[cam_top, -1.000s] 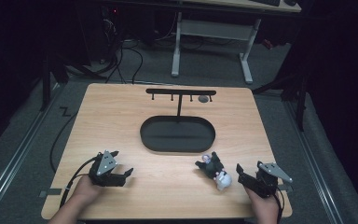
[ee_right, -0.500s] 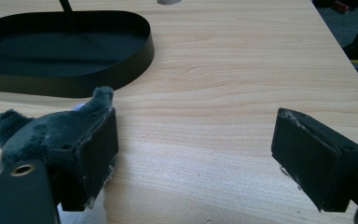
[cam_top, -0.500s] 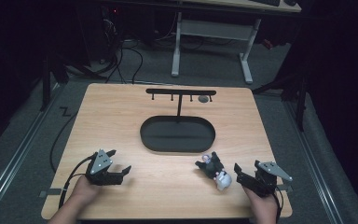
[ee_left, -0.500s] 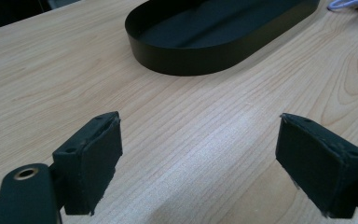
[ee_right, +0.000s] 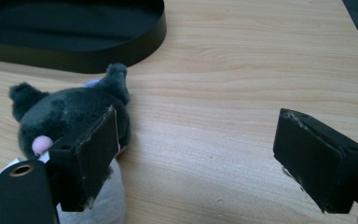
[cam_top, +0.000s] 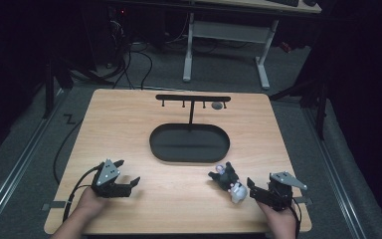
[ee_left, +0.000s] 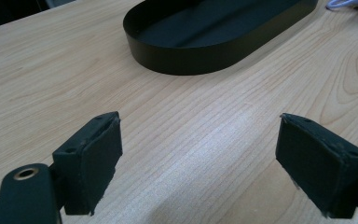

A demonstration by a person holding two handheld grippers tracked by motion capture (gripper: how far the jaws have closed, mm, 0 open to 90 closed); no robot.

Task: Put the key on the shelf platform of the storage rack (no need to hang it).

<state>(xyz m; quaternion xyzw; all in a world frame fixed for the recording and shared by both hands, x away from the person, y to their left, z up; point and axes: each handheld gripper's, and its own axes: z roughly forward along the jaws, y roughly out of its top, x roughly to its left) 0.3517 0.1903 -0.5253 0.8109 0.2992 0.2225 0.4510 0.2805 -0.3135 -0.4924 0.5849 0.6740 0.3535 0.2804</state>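
Plush (cam_top: 227,180) lies on the tabletop (cam_top: 179,129) near its front right, between the black oval tray (cam_top: 189,143) and the right claw (cam_top: 255,189), just beside that claw's tips. It is dark grey with a white part at the near end and a small pink spot; no label or writing on it can be read. In the right gripper view the plush (ee_right: 70,112) sits behind the near jaw, partly hidden by it, and the right claw (ee_right: 196,154) is spread wide with bare wood between its pads. The left claw (cam_top: 129,184) is spread too, over bare tabletop well apart from the plush. A black rack (cam_top: 193,98) stands behind the tray; a small grey thing hanging on it is too small to make out.
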